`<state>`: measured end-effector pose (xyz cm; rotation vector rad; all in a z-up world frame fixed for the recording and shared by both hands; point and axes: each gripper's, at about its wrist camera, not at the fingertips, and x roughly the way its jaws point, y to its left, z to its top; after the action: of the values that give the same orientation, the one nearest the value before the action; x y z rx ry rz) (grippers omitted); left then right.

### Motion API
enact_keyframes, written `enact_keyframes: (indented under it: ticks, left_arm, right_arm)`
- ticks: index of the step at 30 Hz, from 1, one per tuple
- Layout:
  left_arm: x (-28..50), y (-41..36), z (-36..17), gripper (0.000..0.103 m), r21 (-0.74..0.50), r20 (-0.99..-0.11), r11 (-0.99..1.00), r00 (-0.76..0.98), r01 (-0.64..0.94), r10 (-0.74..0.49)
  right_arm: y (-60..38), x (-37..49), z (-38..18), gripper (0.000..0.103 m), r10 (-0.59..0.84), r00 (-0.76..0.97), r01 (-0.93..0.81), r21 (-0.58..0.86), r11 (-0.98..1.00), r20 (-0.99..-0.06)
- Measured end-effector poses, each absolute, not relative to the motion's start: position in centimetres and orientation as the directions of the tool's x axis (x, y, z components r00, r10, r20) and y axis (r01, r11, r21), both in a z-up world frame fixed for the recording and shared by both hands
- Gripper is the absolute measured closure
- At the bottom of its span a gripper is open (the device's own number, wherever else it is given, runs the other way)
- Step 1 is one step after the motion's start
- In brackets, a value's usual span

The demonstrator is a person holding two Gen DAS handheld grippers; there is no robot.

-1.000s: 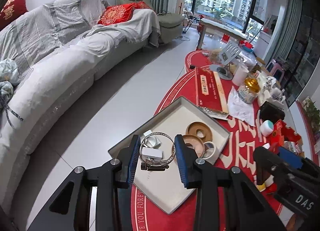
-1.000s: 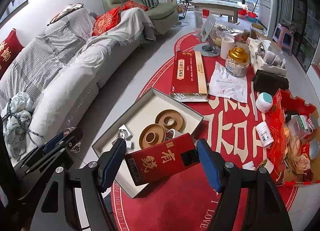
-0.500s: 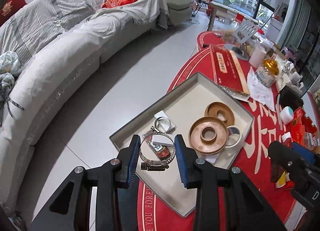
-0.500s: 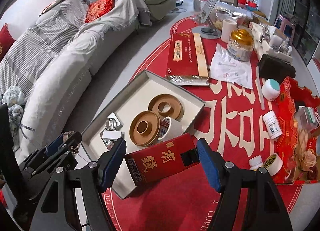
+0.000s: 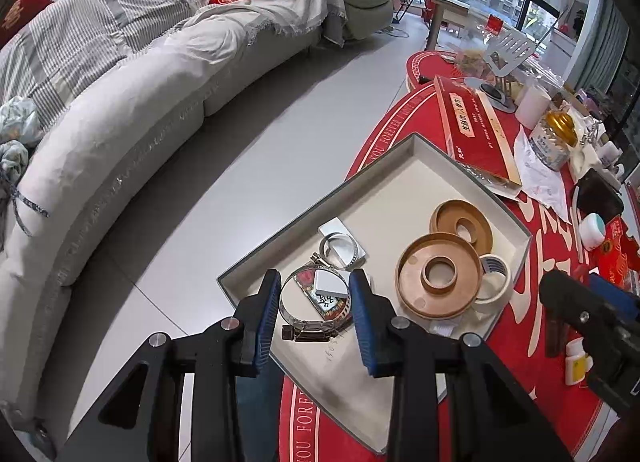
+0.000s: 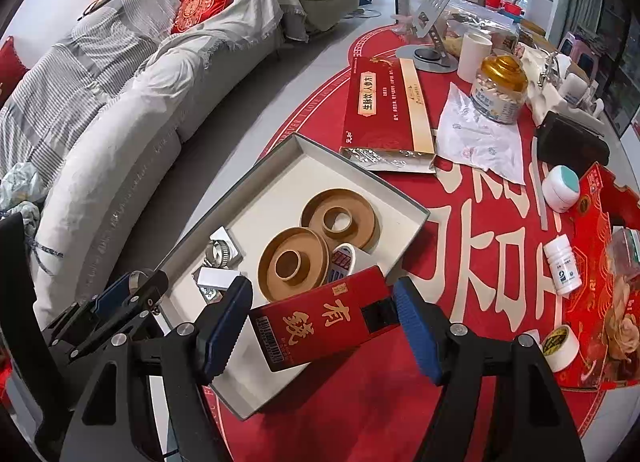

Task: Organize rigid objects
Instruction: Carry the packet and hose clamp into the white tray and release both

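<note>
My left gripper is shut on a metal hose clamp and holds it low over the near corner of the grey tray. In the tray lie a second hose clamp, a small white tile, two brown discs and a tape roll. My right gripper is shut on a red box with gold characters, held above the tray's near edge. The left gripper also shows in the right wrist view.
The table has a red cloth. On it are a long red box, a gold-lidded jar, a white jar, a pill bottle, a tape roll and a red gift box. A grey sofa stands left.
Both grippers have moved forward and down toward the tray. The left gripper has carried the hose clamp lower over the tray's near corner. The right gripper still holds the red box.
</note>
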<state>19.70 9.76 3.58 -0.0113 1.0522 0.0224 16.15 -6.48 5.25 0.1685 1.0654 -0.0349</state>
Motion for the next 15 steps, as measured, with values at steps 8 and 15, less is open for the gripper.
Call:
enact_keyframes:
  ticks: [8,15]
  left_arm:
    - [20.4,9.7,2.9,0.065,0.006,-0.876,1.000,0.482,-0.025,0.018]
    - [20.8,9.8,2.4,0.065,0.010,-0.880,1.000,0.474,-0.026,0.021]
  right_arm:
    - [-6.3,17.2,4.5,0.029,0.052,0.475,0.105,0.115,0.988,-0.878]
    - [-6.4,17.9,4.1,0.029,0.046,0.469,0.109,0.109,0.988,-0.882]
